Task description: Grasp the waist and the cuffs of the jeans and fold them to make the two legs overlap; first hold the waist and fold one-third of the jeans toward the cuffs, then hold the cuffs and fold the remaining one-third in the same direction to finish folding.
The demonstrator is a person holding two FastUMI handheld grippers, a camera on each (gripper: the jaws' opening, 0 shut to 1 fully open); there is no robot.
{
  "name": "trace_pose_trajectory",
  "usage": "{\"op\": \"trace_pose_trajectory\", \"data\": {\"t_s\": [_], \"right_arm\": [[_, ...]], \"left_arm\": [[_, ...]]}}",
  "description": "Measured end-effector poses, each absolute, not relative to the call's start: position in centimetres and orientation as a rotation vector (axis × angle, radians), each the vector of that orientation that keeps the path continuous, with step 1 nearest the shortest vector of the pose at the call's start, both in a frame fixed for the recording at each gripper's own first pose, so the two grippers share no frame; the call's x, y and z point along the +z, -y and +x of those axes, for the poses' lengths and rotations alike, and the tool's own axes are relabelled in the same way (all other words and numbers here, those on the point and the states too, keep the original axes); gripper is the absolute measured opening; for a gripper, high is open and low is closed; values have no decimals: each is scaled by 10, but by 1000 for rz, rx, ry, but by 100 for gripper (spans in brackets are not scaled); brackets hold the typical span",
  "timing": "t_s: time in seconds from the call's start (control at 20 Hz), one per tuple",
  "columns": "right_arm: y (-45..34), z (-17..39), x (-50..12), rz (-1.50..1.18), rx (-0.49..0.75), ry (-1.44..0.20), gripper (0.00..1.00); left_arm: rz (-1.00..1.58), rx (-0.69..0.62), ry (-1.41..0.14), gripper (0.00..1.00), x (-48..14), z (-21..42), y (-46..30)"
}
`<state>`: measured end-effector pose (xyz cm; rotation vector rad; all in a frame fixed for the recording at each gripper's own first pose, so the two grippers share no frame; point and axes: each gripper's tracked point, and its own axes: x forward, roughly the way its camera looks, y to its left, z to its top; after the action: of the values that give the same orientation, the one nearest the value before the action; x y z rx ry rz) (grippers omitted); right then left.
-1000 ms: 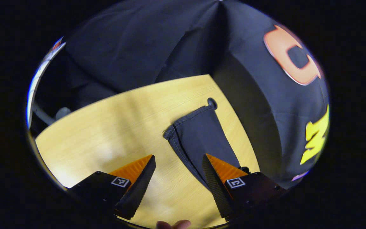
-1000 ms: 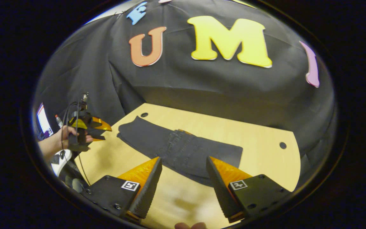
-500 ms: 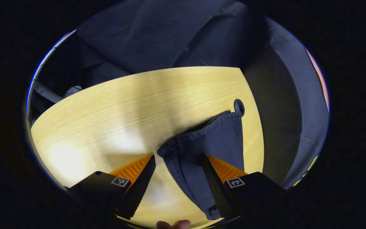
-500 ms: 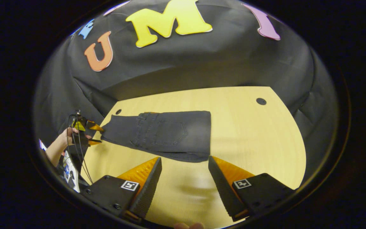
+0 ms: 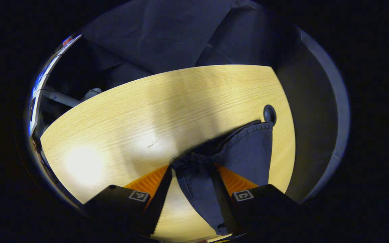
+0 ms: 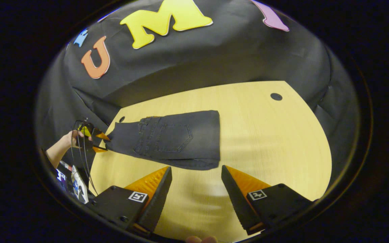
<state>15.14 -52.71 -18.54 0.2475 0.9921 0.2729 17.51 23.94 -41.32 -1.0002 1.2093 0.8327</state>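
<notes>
Left tongs (image 5: pixel 190 189) straddle cuff end of dark grey denim jeans (image 6: pixel 174 140), grip uncertain. Right tongs (image 6: pixel 196 192) open above pale wooden counter (image 6: pixel 275 141) near edge.

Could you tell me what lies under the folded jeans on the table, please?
The jeans rest on the wooden table; its bare top shows all around them. What lies beneath the denim is covered.
</notes>
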Motion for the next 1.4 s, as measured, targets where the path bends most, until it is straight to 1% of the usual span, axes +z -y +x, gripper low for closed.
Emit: {"op": "trace_pose_trajectory", "data": {"t_s": [0.1, 0.15, 0.2, 0.25, 0.3, 0.35, 0.4, 0.45, 0.5, 0.55, 0.6, 0.7, 0.75, 0.8, 0.95, 1.05, 1.15, 1.25, 1.4], "right_arm": [[531, 147, -189, 275, 253, -1005, 92], [533, 145, -189, 283, 247, -1008, 92], [535, 141, -189, 282, 242, -1006, 92], [538, 139, -188, 277, 238, -1000, 85], [542, 135, -184, 272, 236, -989, 85], [546, 133, -179, 265, 232, -977, 92], [549, 131, -175, 261, 230, -963, 92], [552, 129, -169, 254, 225, -948, 92], [554, 127, -163, 251, 219, -932, 85], [555, 125, -157, 248, 216, -913, 85], [558, 121, -150, 246, 213, -894, 92], [558, 115, -130, 263, 212, -839, 93], [560, 112, -120, 263, 202, -815, 90], [563, 109, -115, 253, 189, -794, 98], [570, 94, -90, 230, 166, -735, 98], [579, 82, -79, 216, 147, -711, 98], [590, 68, -74, 205, 116, -696, 98], [605, 56, -71, 202, 78, -688, 98], [633, 38, -74, 192, 12, -690, 98]], "left_arm": [[-1015, 828, -1187, 61, -416, 182, -234], [-1060, 815, -1154, 49, -420, 188, -229], [-1079, 833, -1105, 36, -417, 193, -232], [-1116, 815, -1088, 23, -419, 197, -225], [-1120, 803, -1048, 17, -414, 198, -225], [-1117, 781, -1018, 15, -411, 203, -223], [-1111, 760, -992, 11, -405, 206, -221], [-1104, 734, -969, 9, -395, 210, -219], [-1088, 709, -946, 7, -386, 210, -217], [-1066, 675, -923, 7, -372, 212, -210], [-1035, 637, -899, 6, -357, 213, -206], [-966, 532, -861, 6, -316, 221, -184], [-913, 472, -835, 6, -292, 226, -169], [-861, 417, -806, 6, -269, 231, -153], [-674, 260, -699, 6, -201, 247, -98], [-574, 159, -640, 6, -168, 257, -53], [-526, 67, -608, 6, -151, 265, -3], [-472, -17, -590, 6, -147, 271, 48], [-356, -122, -616, 5, -171, 281, 119]]}}
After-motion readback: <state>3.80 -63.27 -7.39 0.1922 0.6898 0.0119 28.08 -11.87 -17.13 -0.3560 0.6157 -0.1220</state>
